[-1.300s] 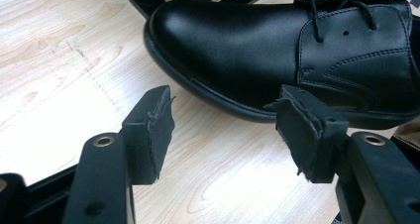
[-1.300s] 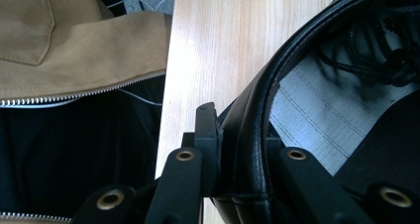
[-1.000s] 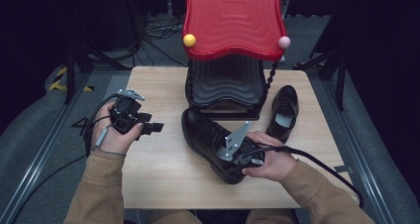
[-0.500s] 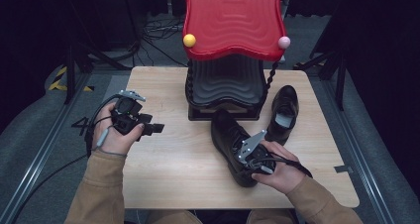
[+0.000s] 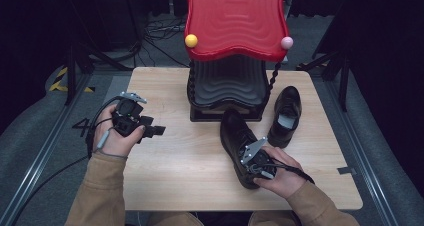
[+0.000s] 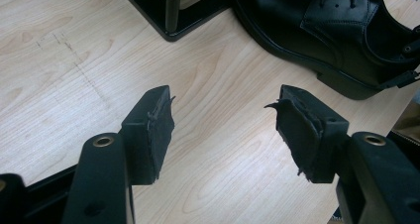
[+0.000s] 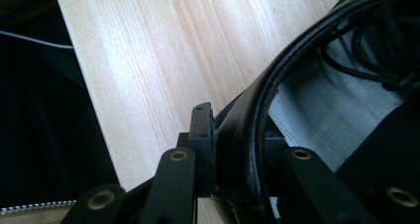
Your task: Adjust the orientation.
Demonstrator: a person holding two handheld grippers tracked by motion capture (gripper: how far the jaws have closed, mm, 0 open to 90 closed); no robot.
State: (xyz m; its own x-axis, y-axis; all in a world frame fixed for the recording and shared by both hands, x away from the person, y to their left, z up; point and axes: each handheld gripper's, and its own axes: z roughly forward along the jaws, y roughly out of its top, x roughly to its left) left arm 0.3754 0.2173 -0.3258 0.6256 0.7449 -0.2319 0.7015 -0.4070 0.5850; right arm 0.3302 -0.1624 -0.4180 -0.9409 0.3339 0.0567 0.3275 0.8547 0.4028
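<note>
A black leather lace-up shoe (image 5: 239, 136) lies on the wooden table (image 5: 175, 161), toe toward the rack. My right gripper (image 5: 252, 162) is shut on its heel collar; in the right gripper view the rim (image 7: 247, 135) sits pinched between the jaws, with the grey insole (image 7: 317, 110) beside it. The second black shoe (image 5: 286, 115) stands to its right. My left gripper (image 5: 156, 131) hovers at the table's left, open and holding nothing; the left gripper view has its worn pads (image 6: 153, 130) wide apart, the held shoe (image 6: 337, 30) beyond them.
A black rack (image 5: 226, 88) with a wavy red top (image 5: 234, 18) stands at the table's back centre, a yellow ball (image 5: 191, 40) and a pink ball (image 5: 286, 42) at its corners. Bare wood lies between my hands. Cables trail over the grey floor.
My right gripper has dragged the held shoe rightward across the table and turned its toe toward the rack, closer to the second shoe. The left gripper has stayed in place.
</note>
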